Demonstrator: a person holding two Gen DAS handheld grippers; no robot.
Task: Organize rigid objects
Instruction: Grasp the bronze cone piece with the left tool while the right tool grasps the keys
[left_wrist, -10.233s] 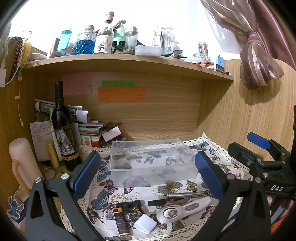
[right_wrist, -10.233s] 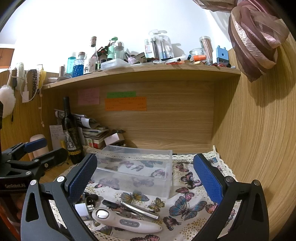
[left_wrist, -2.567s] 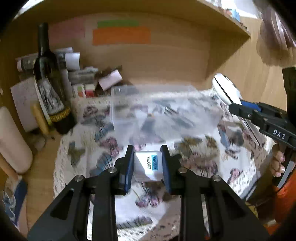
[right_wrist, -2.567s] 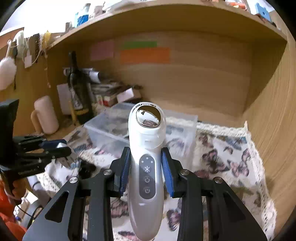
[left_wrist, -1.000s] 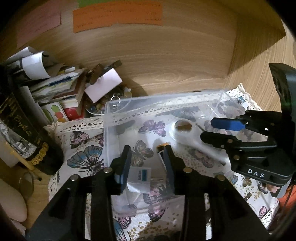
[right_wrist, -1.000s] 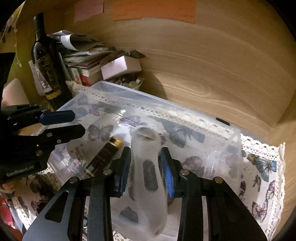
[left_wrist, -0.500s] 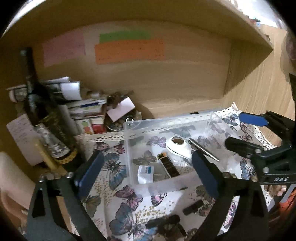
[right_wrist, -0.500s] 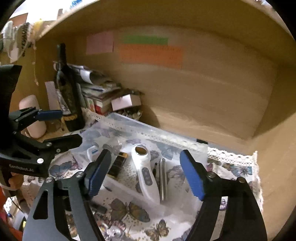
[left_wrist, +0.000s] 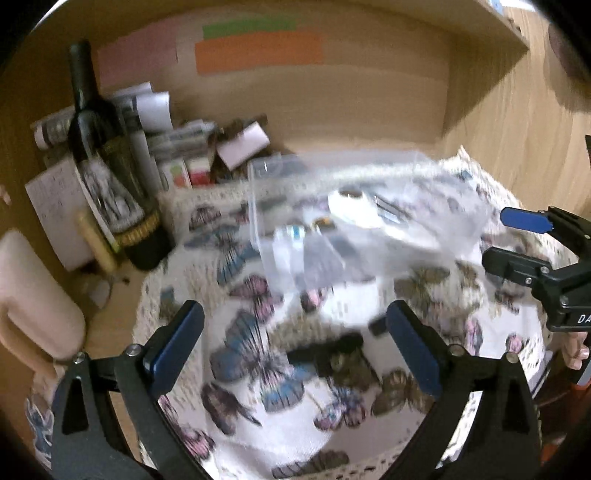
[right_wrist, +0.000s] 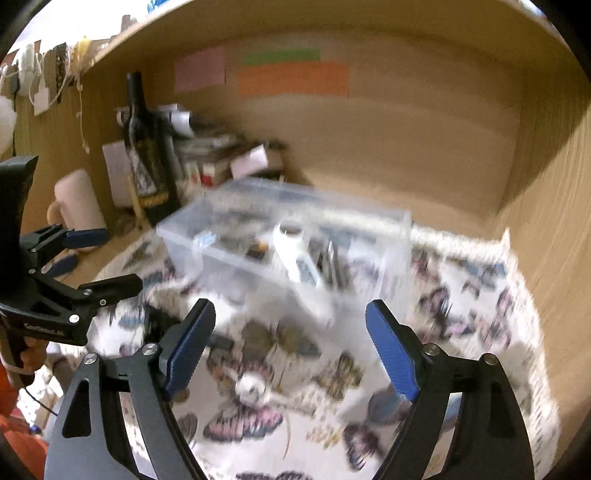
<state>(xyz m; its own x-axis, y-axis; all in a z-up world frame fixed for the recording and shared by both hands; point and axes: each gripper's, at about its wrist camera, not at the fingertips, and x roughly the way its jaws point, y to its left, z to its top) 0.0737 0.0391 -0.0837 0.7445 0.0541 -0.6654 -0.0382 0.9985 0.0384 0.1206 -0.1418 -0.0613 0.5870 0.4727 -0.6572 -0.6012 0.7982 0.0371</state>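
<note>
A clear plastic box (left_wrist: 424, 177) (right_wrist: 369, 221) stands on the butterfly cloth. Inside it lie a white handheld device (left_wrist: 354, 206) (right_wrist: 295, 251), a small white adapter (left_wrist: 290, 236) (right_wrist: 205, 238), a dark lighter (right_wrist: 258, 247) and a metal rod (right_wrist: 334, 258). My left gripper (left_wrist: 295, 339) is open and empty above the cloth in front of the box. My right gripper (right_wrist: 291, 339) is open and empty, also in front of the box. Small dark items (left_wrist: 325, 350) and a round silver piece (right_wrist: 251, 386) lie on the cloth below the grippers. Both views are blurred.
A dark wine bottle (left_wrist: 110, 166) (right_wrist: 147, 162) stands at the left by stacked papers and small boxes (left_wrist: 192, 147). A pale pink mug (left_wrist: 33, 295) (right_wrist: 77, 199) is further left. Wooden walls close the back and right.
Both grippers let go of their items in the box, opened and pulled back. Since half a second ago both have drawn lower and nearer over the cloth.
</note>
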